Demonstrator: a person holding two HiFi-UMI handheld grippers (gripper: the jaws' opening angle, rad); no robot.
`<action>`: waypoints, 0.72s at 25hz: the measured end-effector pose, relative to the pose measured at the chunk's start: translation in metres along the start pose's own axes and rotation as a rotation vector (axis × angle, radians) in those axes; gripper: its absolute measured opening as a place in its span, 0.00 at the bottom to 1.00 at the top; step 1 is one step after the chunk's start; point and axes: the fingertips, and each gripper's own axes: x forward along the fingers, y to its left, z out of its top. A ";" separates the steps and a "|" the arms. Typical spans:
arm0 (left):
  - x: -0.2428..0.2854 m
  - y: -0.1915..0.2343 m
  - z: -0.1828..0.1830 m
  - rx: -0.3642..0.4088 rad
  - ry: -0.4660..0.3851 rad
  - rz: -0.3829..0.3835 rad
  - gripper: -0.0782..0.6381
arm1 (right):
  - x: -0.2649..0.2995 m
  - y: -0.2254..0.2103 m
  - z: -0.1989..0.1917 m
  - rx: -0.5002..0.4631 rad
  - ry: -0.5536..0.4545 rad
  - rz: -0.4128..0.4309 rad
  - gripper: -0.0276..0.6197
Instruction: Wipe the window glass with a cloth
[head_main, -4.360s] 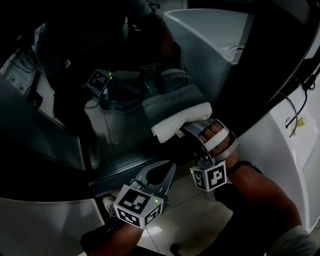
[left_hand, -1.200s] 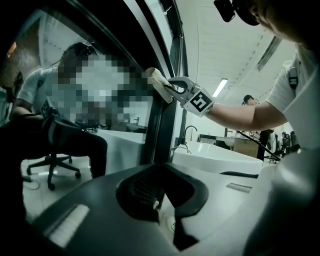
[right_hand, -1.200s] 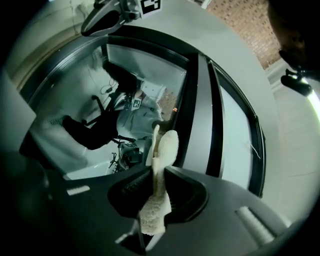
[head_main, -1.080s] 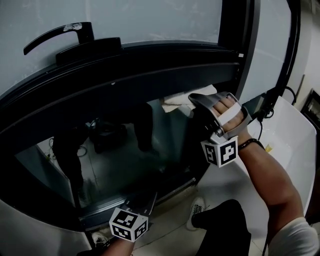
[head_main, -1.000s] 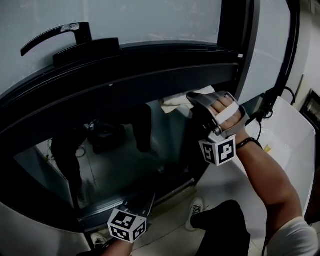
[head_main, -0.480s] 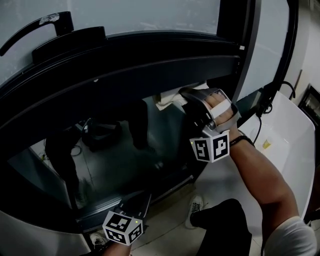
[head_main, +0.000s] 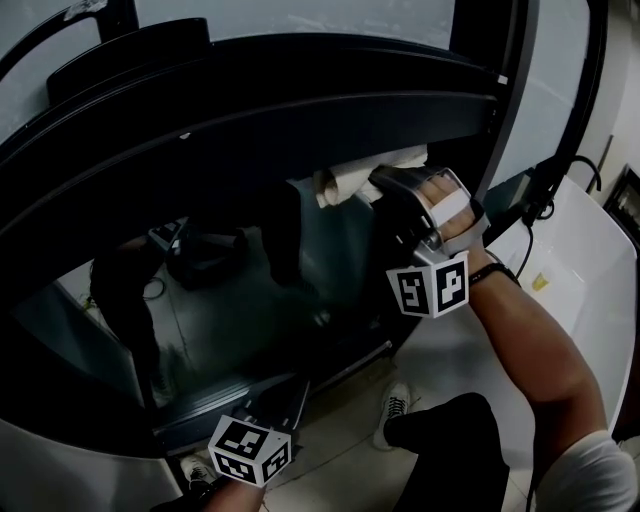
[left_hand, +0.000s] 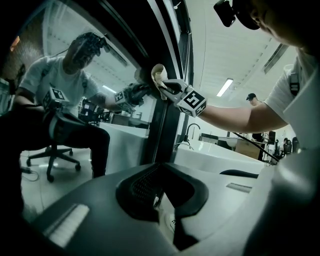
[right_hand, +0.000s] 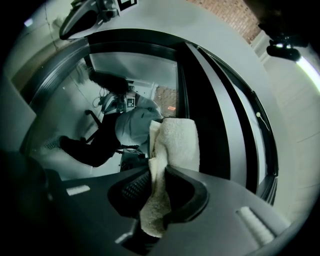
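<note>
White terry cloth (head_main: 345, 180) sits clamped in the right gripper (head_main: 392, 190), against the window glass (head_main: 250, 290) at upper centre of the head view, just under the dark frame bar (head_main: 300, 110) (most of the pane lies down-left of it). The left gripper (head_main: 290, 395) hangs low, jaws together, empty.

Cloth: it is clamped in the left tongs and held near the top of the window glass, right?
No, the right tongs clamp the cloth, as the right gripper view shows; it is held near the top of the window glass.
</note>
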 end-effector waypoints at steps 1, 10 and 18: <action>0.000 0.000 -0.001 0.000 0.002 -0.001 0.13 | 0.000 0.002 0.000 0.000 0.001 -0.002 0.14; -0.002 0.009 -0.003 -0.015 0.022 -0.004 0.13 | 0.005 0.011 0.003 0.021 0.019 -0.019 0.14; -0.001 0.011 -0.002 -0.019 0.021 -0.007 0.13 | 0.001 0.030 0.002 0.057 0.043 0.012 0.14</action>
